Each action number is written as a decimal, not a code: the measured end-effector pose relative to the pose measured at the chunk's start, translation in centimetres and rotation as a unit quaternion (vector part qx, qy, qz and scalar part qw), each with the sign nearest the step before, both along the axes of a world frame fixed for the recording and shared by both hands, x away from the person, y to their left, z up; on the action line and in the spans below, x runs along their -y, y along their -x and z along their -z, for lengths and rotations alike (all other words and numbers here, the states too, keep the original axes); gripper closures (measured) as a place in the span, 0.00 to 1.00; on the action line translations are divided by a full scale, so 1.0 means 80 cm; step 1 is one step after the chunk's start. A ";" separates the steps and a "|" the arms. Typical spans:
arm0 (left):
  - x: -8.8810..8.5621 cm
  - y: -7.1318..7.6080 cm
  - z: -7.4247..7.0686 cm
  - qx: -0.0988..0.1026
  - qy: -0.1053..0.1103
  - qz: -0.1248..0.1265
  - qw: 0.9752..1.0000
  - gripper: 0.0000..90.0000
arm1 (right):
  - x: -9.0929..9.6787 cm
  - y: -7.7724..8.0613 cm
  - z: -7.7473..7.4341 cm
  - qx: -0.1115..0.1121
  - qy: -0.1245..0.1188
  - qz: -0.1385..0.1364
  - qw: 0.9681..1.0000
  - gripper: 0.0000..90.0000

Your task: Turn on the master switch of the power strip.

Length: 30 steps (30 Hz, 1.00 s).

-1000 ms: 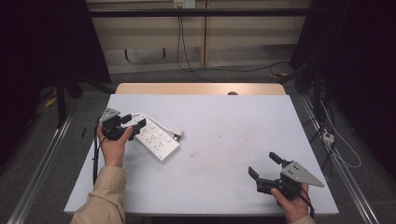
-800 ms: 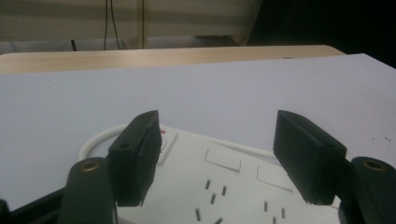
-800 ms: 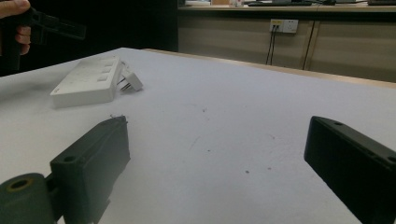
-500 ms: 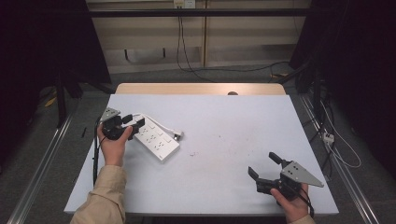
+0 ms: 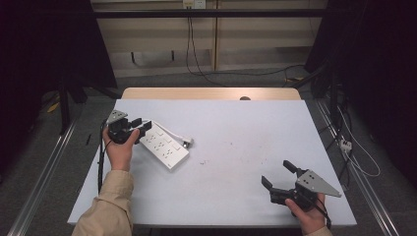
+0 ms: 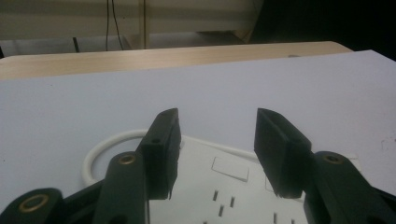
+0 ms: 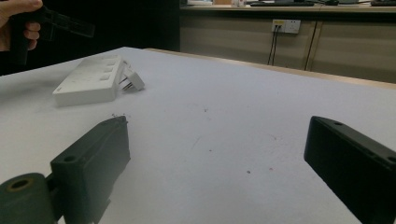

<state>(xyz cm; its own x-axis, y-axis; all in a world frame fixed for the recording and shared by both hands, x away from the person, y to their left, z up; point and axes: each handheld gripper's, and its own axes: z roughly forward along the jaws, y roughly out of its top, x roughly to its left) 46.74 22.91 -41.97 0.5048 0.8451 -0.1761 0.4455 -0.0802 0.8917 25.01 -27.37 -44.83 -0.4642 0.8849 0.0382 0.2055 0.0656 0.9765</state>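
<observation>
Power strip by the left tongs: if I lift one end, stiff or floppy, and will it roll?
The power strip looks like a rigid, flat-sided block, so it probably lifts stiffly and won't roll. Its white cord loops loose and would likely trail.

Matt white table top [image 5: 236, 147], smooth but lightly speckled, edged at the far side with pale wood grain. Smooth white plastic power strip [image 5: 163, 146]; matt black plastic left gripper [image 6: 217, 151].

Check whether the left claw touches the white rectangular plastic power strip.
Cannot tell. Left gripper view shows the open left claw straddling the white rectangular plastic power strip, with contact unclear.
</observation>
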 end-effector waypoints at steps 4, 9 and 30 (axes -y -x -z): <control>-0.001 -0.003 0.001 -0.003 -0.004 0.002 1.000 0.59 | 0.000 0.000 0.000 -0.001 0.001 -0.001 1.000 0.07; -0.001 -0.005 0.001 -0.001 -0.005 0.001 1.000 0.62 | 0.000 0.000 0.000 0.000 0.000 -0.002 1.000 0.08; -0.001 -0.016 -0.001 -0.008 -0.011 0.003 1.000 0.75 | 0.001 0.000 0.000 0.000 0.001 -0.005 1.000 0.08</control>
<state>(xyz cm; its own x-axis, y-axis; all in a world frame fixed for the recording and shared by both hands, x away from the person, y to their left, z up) 48.03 22.96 -41.91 0.5075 0.8456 -0.1658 0.4588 -0.1023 0.8826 24.99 -27.49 -44.82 -0.4730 0.8803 0.0366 0.2057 0.0699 0.9761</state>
